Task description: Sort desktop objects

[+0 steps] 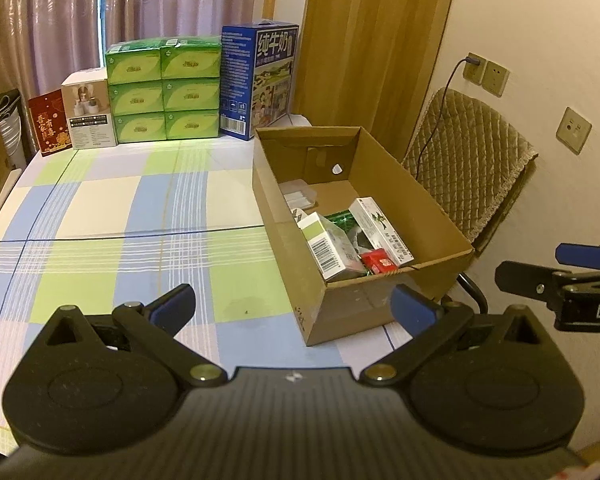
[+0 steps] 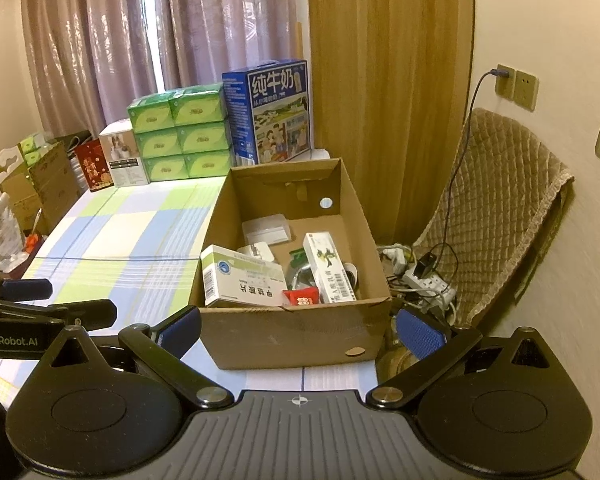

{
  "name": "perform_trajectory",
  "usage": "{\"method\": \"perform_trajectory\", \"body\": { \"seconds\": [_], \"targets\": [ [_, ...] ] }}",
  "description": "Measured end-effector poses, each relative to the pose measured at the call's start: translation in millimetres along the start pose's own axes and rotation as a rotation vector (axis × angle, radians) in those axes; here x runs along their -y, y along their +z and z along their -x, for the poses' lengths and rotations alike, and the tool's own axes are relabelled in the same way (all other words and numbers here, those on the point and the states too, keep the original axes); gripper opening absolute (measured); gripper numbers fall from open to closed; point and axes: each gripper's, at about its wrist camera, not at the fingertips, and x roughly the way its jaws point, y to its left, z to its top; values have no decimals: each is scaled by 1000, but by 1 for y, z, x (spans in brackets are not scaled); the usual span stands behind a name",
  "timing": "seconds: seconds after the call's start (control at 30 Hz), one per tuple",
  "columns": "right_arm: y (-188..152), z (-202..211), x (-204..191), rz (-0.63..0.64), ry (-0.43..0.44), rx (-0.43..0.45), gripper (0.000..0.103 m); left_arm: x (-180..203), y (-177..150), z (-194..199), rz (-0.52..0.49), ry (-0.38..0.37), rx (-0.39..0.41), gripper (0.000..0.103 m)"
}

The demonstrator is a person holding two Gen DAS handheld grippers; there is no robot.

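An open cardboard box (image 1: 356, 304) (image 2: 292, 336) stands on the right end of the checked tablecloth (image 1: 120, 220). Inside lie a white-and-green medicine box (image 1: 326, 246) (image 2: 240, 280), a long white box (image 1: 380, 228) (image 2: 328, 268), a small red packet (image 1: 378, 262) (image 2: 302, 296), a green item (image 1: 342, 218) and a clear plastic case (image 2: 266, 230). My left gripper (image 1: 296, 308) (image 2: 60, 300) is open and empty, near the box's front left corner. My right gripper (image 2: 300, 332) (image 1: 548, 266) is open and empty in front of the box's near wall.
At the table's far edge stand stacked green tissue packs (image 1: 164, 92), a blue milk carton case (image 1: 260, 80), a white box (image 1: 88, 112) and a red box (image 1: 48, 124). A chair with a quilted cover (image 1: 468, 160) and a power strip (image 2: 424, 280) sit right of the table.
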Motion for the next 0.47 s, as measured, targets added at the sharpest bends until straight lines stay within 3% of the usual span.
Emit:
{"method": "perform_trajectory", "body": {
  "seconds": [0.3,0.47],
  "targets": [
    [-3,-5,4,-6,-4,-10,101,4,-2,-7,-15,-13,-16,102],
    [-4,-6,4,-7,-8,-15,101,4,-5,-3,-17,1,15,102]
  ]
}}
